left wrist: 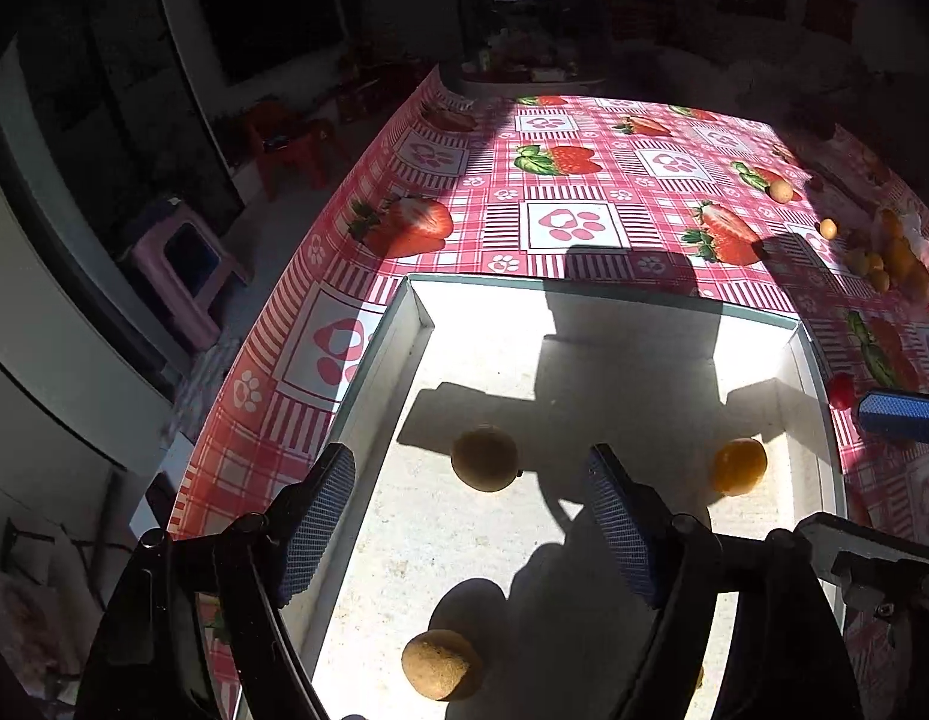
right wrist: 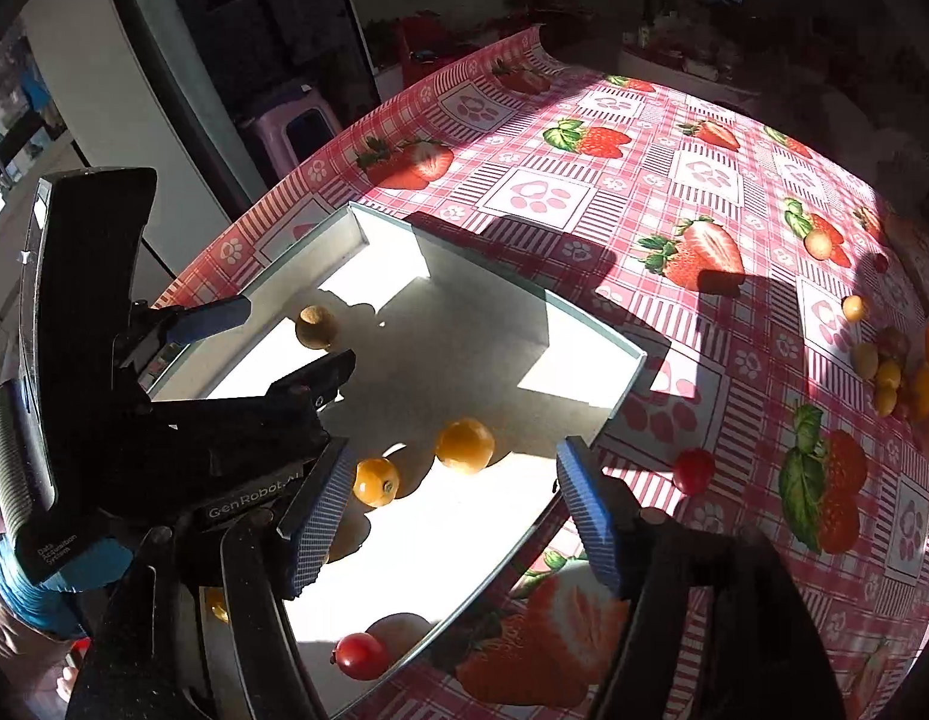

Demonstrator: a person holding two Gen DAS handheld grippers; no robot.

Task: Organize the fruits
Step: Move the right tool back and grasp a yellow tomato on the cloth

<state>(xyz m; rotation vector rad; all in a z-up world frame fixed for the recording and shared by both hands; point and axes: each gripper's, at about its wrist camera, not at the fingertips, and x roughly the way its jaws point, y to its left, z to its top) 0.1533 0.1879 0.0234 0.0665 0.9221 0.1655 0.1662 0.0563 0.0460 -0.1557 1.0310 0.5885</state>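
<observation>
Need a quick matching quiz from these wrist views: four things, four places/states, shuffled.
Things:
1. brown fruit
2. right tool
3. pink stool
4. yellow fruit pile

Places/states:
A. open, gripping nothing
B. on the tablecloth, outside the white box
C. inside the white box
D. off the tablecloth, in shadow

Pairs: 1-C, 2-A, 3-D, 4-B
</observation>
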